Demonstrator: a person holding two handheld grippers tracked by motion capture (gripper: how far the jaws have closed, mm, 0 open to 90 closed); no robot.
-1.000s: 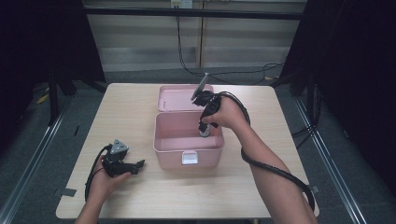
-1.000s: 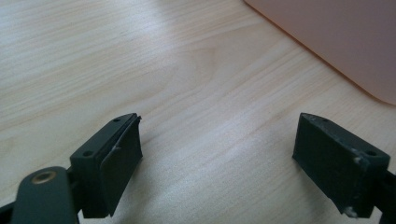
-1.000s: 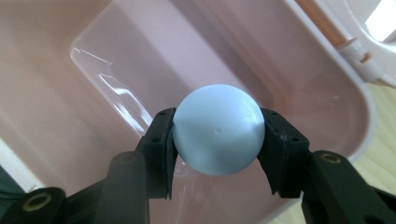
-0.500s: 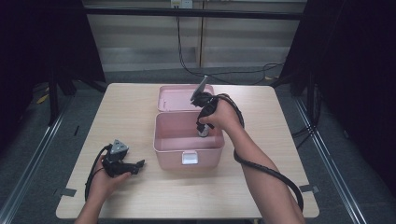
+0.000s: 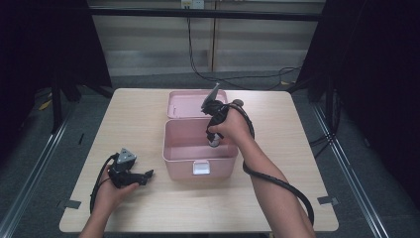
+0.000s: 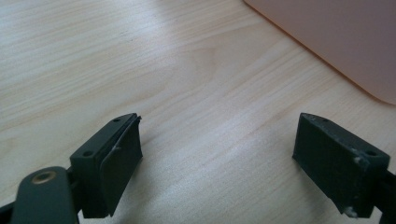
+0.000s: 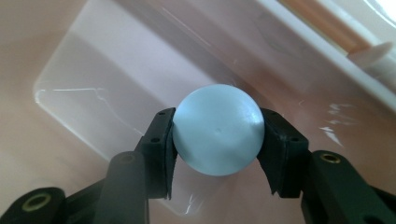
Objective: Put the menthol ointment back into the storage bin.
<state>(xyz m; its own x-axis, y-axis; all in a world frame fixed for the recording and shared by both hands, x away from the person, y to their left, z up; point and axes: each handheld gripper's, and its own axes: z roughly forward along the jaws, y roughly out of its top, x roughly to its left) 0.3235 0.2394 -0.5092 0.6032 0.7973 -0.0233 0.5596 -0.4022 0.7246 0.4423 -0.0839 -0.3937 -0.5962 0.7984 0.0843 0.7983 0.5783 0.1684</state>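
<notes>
A pink box (image 5: 198, 158) stands open at the middle of the table, its lid (image 5: 190, 103) lying back behind it. My right gripper (image 5: 214, 144) points down into the box at its right side. In the right gripper view its jaws are shut on a pale blue ball (image 7: 218, 129), held over the box's glossy pink floor (image 7: 116, 70). My left gripper (image 5: 147, 174) rests on the table left of the box, pointing at it. Its jaws stand open over bare wood, with the box's wall (image 6: 336, 42) ahead at the upper right.
The wooden table (image 5: 307, 148) has free room on both sides of the box. A black cable (image 5: 277, 181) trails from my right gripper along the forearm to the table's front right. Dark floor and rails surround the table.
My right gripper has sunk lower into the box with the ball in it. The left gripper has stayed where it was.
</notes>
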